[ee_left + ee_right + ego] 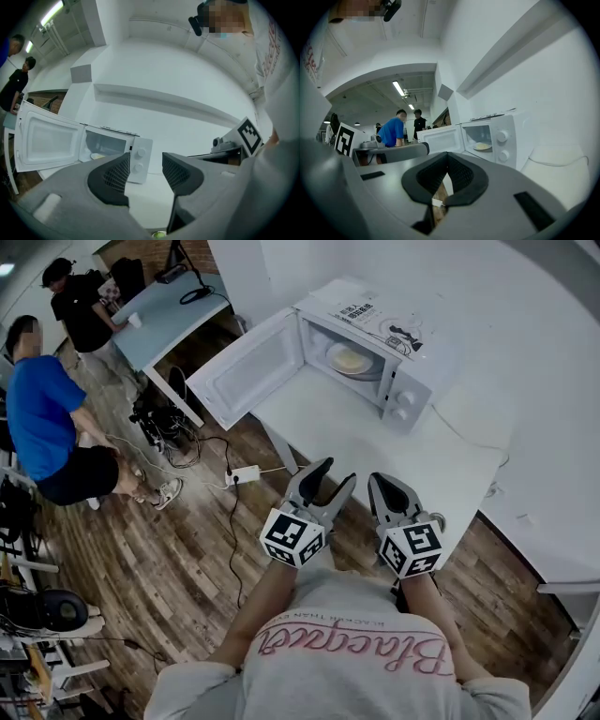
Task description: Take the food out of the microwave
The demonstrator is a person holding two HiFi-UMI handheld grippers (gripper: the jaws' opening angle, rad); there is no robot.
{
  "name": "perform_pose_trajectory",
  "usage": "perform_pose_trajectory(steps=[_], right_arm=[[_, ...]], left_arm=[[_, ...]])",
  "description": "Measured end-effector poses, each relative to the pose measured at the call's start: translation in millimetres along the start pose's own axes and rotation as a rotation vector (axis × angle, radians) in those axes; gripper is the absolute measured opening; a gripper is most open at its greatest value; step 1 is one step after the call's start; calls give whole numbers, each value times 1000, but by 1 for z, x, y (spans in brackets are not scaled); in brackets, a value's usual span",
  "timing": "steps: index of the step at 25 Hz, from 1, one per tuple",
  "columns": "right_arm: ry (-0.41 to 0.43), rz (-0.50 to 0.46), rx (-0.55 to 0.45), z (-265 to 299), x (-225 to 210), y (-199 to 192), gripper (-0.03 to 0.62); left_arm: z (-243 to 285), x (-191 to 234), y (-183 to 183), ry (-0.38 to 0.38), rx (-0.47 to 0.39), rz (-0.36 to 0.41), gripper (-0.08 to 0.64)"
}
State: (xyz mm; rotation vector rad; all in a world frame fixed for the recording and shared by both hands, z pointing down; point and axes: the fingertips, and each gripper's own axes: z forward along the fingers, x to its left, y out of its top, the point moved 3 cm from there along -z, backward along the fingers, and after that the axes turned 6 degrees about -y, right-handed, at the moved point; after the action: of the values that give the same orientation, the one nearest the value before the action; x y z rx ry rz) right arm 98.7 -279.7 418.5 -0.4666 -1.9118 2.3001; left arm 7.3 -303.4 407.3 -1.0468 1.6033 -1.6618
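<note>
A wood-plank floor (169, 568) spreads at left, where a person in blue (42, 418) and a person in black (80, 310) stand near a grey table (178, 306). A white table (356, 442) stands against a white wall. At its far edge sits a white microwave (410, 390), long side along the wall. Its door (246, 367) is swung wide left, past the table's left edge. Inside, a plate of pale food (352, 359) lies flat. A printed leaflet (375, 317) lies on top, its writing too small to read. Over the near edge, the left tool (337, 472) is released, jaws apart and empty. The right tool (382, 482) is clenched on nothing.
</note>
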Motion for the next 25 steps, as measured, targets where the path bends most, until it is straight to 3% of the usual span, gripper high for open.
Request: perform_pose_trajectory(steps=[11,22,25], right_arm=[[-95,3,57,77,-17,-2,9],[-192,-4,67,141,-32,7,9],[-215,6,63,158,-37,10,9]], left_arm=[[36,99,3,-38,19,-63,201],[72,189,-12,-60,55,-264,199],[83,209,-14,-70,73,-286,199]])
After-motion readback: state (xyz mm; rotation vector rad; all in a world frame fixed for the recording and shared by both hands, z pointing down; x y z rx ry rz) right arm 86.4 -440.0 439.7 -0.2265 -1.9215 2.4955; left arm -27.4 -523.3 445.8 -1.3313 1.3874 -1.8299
